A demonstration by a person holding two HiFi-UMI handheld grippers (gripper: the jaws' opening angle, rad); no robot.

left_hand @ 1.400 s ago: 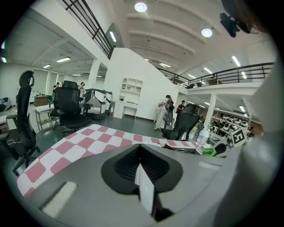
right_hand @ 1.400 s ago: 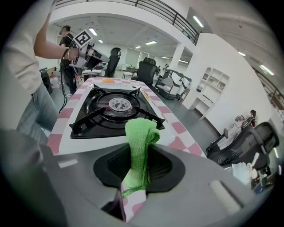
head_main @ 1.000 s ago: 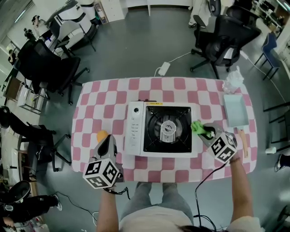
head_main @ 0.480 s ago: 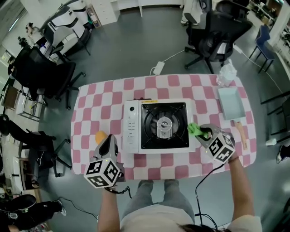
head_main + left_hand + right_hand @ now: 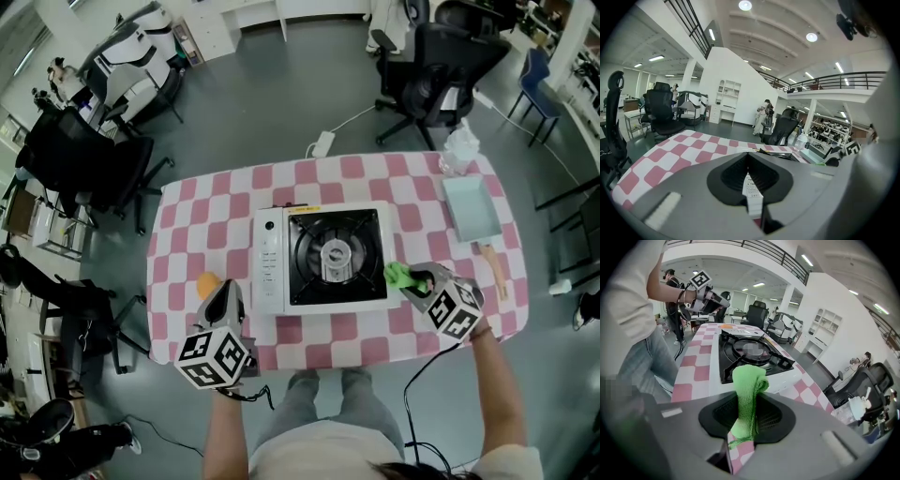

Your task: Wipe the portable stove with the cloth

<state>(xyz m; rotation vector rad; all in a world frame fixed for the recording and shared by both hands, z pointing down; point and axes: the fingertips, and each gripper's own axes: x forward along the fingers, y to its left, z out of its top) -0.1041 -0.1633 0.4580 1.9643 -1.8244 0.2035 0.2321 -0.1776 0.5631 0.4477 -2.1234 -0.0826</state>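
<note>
A table (image 5: 187, 234) covered in pink-and-white checks is seen from above, in an open office hall with black chairs around it; a white portable stove (image 5: 323, 260) with a black burner top sits at the table's middle, its control panel on the left side; a green cloth (image 5: 397, 275) is clamped between the jaws of the right gripper (image 5: 412, 279), bunched and sticking up out of them, and is held just at the stove's right edge, near its front corner; the left gripper (image 5: 223, 305) is held near the table's front left, apart from the stove, its jaws brought together with nothing gripped; a small orange object (image 5: 208, 282) lies just beside it; a pale blue tray (image 5: 472, 208) rests near the table's right end.
</note>
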